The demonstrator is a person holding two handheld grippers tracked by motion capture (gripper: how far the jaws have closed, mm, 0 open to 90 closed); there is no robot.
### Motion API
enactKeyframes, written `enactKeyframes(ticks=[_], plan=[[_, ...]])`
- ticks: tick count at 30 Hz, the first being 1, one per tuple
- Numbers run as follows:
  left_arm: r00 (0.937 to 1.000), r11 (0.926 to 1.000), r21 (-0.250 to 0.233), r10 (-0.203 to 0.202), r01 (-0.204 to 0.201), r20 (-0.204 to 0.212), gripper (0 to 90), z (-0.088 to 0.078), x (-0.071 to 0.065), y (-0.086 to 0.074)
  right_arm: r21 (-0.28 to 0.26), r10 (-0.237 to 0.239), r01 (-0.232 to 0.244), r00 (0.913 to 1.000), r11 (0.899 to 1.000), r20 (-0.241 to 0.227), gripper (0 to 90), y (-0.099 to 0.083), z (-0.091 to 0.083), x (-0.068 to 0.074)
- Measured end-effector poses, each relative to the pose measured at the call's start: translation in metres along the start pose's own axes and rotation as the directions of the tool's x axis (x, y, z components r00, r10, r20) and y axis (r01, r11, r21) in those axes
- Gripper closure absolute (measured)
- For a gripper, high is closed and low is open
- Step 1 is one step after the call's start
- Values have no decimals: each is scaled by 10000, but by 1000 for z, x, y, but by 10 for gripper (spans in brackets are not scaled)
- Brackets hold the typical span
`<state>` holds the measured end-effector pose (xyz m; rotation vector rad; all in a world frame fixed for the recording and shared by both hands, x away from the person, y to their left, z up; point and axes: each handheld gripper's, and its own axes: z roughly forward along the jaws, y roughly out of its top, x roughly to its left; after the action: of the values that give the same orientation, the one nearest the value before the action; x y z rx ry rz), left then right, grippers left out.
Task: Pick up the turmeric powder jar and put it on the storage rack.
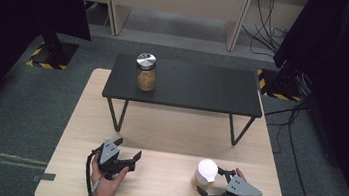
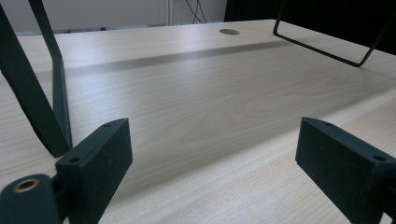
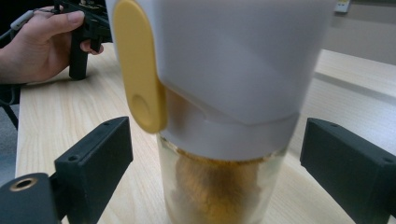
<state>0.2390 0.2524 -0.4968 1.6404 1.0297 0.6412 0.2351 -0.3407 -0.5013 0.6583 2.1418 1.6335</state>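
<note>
White-lidded jar [image 3: 219,112] | between open right tool [image 3: 217,163] jaws | untouched

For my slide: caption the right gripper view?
Open tongs flank a white-lidded jar of golden-brown contents on the wooden table.

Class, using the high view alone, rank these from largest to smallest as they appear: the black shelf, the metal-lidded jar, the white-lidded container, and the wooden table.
1. wooden table
2. black shelf
3. and 4. metal-lidded jar and white-lidded container: too alike to rank, and the container stands nearer the camera.
</note>
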Motion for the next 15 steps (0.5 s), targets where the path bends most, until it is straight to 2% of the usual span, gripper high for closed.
enactKeyframes(ticks=[8, 15], plan=[[10000, 10000, 3, 5, -5, 20, 100, 0, 0, 0, 42, 71, -72, 9996, 10000, 255, 123, 1, 3, 5], [10000, 10000, 4, 13, -13, 15, 100, 0, 0, 0, 67, 108, -110, 9993, 9999, 363, 208, 2, 4, 6]])
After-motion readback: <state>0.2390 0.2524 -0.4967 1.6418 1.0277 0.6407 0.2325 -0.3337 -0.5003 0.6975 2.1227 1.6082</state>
